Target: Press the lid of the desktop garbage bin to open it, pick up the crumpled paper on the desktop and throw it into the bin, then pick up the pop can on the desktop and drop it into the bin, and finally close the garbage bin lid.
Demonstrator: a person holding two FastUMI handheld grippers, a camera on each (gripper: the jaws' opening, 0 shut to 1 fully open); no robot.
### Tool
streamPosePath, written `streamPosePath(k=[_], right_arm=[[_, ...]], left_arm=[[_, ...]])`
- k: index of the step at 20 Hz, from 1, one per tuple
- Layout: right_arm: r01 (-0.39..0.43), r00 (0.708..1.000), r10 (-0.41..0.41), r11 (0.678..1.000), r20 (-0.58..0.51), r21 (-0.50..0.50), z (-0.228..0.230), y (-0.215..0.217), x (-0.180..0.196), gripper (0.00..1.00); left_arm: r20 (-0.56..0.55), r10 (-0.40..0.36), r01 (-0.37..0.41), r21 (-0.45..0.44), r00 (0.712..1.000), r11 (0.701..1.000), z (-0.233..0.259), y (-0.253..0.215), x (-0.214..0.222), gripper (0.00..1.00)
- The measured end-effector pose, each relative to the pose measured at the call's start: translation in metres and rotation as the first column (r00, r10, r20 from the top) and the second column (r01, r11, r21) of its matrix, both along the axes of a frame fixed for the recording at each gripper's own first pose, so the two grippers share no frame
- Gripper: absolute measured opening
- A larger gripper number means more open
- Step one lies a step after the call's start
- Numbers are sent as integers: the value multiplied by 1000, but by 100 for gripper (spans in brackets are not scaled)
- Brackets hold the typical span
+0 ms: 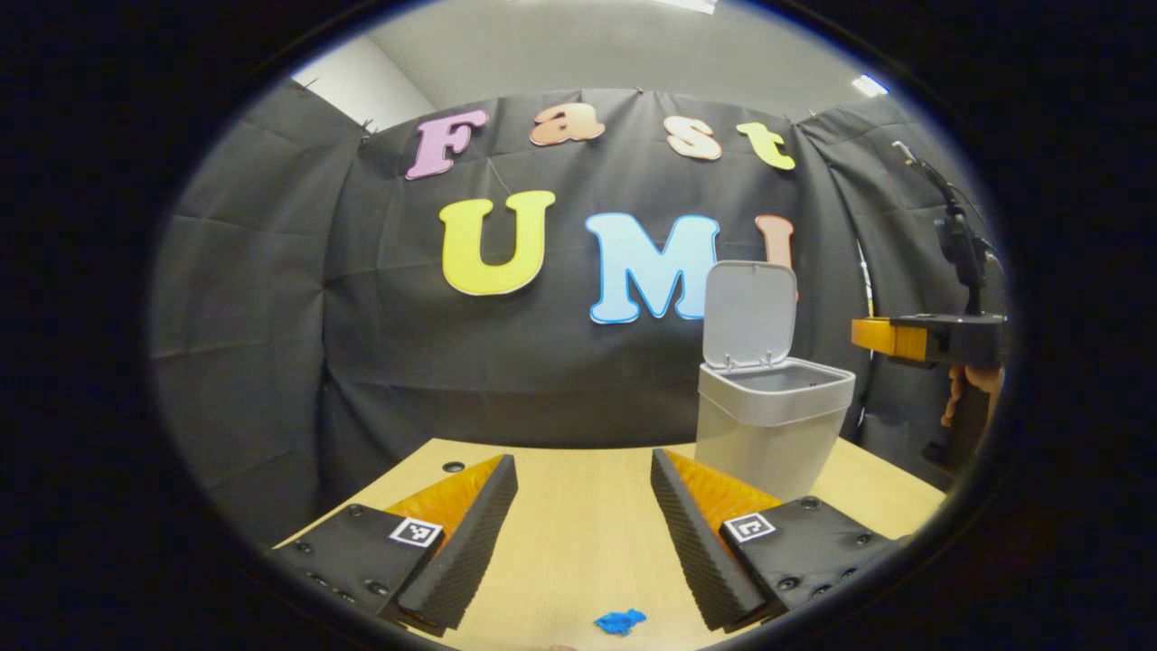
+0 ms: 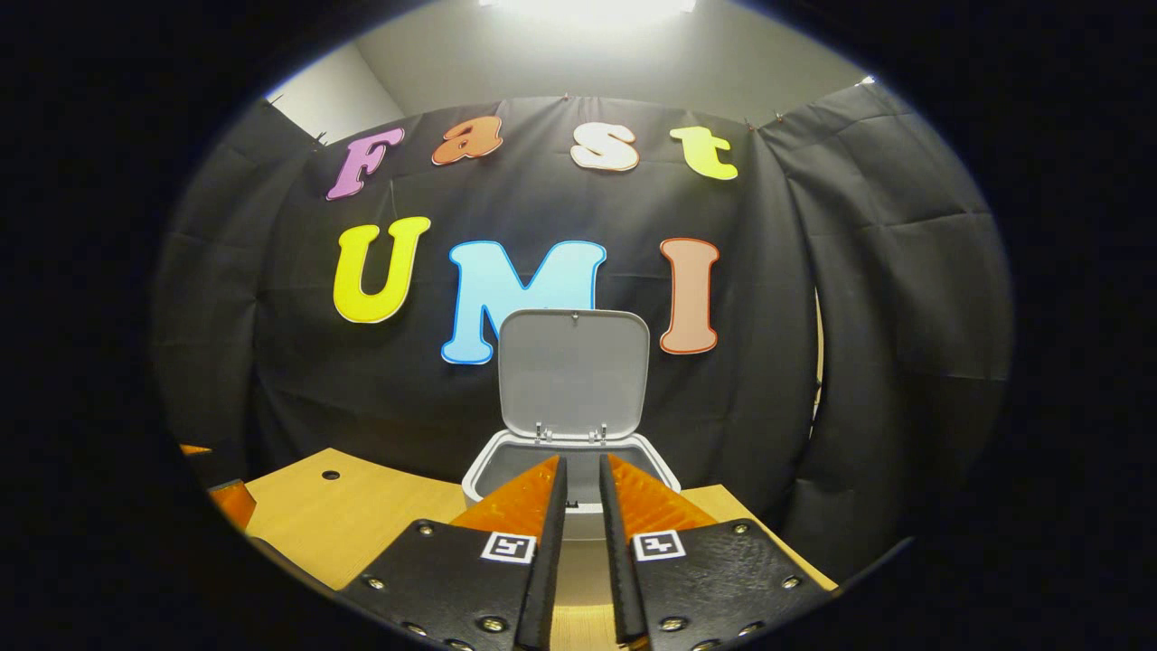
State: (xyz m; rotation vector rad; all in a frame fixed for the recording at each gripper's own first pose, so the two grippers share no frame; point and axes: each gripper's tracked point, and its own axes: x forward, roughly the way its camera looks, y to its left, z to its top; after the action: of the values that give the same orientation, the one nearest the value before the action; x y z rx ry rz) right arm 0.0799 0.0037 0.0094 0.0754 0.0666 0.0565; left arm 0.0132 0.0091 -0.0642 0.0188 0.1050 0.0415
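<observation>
While one bin [image 1: 768, 425] stands lid-up [image 1: 748, 316], left tongs [image 1: 583, 542] gape wide; right tongs [image 2: 583, 506] nearly closed, empty.

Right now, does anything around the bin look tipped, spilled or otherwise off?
Nothing looks wrong. The bin stands upright on the table with its lid raised. One small blue scrap lies on the table by the left gripper, whose fingers are spread wide.

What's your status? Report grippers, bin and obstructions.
Left gripper open, empty, low over the desk. Right gripper nearly shut, empty, facing the bin. Lid up. Blue crumpled scrap below left gripper. Nothing blocking.
</observation>
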Motion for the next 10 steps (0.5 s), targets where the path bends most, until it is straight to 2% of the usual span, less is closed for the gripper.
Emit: streamPosePath(k=[2,3,6,8,9,10], right_arm=[[6,1000,-6,1000,-8,3,-4,0,-8,31],[8,1000,-8,1000,-13,7,-6,0,-13,33],[17,1000,-17,1000,-11,2,-9,0,-21,33],[8,1000,-8,1000,-22,-4,-14,3,-28,63],[6,1000,-6,1000,-27,-5,-15,3,-31,69],[7,999,-7,1000,-33,-4,-17,3,-33,69]], left_arm=[[-25,-17,17,1,1000,1000,-15,-3,0,98],[-46,-23,23,0,999,1000,-24,-5,-1,100],[-100,-40,40,-1,994,999,-53,-9,-4,100],[-138,-57,55,-16,989,998,-75,-13,-8,100],[-157,-62,59,-22,986,998,-87,-14,-10,100],[-174,-65,62,-23,983,998,-97,-14,-12,100]])
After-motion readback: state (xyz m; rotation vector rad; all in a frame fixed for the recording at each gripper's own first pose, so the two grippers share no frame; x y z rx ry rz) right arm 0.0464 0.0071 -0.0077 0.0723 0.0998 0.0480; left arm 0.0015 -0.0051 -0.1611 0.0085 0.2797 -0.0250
